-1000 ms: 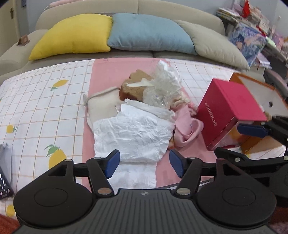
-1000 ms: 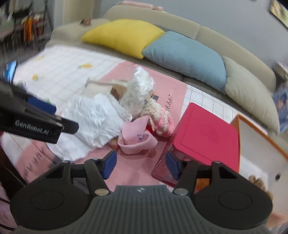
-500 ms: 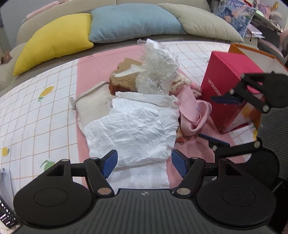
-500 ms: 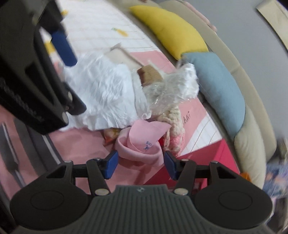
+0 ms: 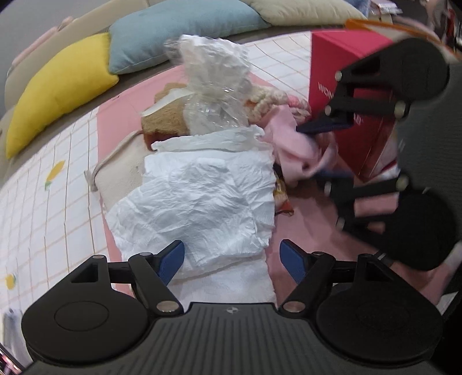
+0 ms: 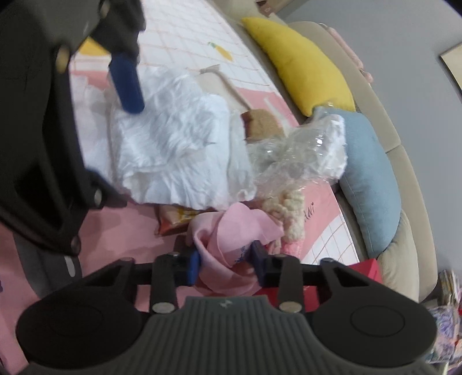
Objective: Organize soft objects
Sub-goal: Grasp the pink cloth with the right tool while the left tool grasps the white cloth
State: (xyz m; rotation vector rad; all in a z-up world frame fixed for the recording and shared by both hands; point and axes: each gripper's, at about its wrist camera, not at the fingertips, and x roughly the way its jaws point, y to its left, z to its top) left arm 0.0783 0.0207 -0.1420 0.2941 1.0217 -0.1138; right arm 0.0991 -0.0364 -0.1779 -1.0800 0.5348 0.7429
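A heap of soft things lies on a pink mat (image 5: 303, 228). It holds a crumpled white sheet (image 5: 196, 199), a pink cloth (image 5: 294, 144), a clear plastic bag (image 5: 216, 86), a brown plush piece (image 5: 164, 121), a cream knitted item (image 5: 268, 98) and a beige drawstring pouch (image 5: 121, 170). My left gripper (image 5: 232, 259) hangs over the sheet's near edge, its jaws opening wide and gripping nothing. My right gripper (image 6: 225, 261) is closing, its blue pads pinching the bunched pink cloth (image 6: 231, 230). In the left wrist view the right gripper (image 5: 320, 150) reaches in from the right.
A red box (image 5: 340, 63) stands right behind the pink cloth, close to the right gripper. An orange snack wrapper (image 5: 281, 196) peeks out beneath the sheet. Yellow (image 5: 57, 89), blue (image 5: 179, 26) and beige pillows line the sofa behind. A checked lemon-print cover (image 5: 43, 187) spreads left.
Both grippers sank toward the heap and rolled. The right gripper's jaws narrowed onto the pink cloth, which now bunches between the pads. The left jaws spread wider above the white sheet.
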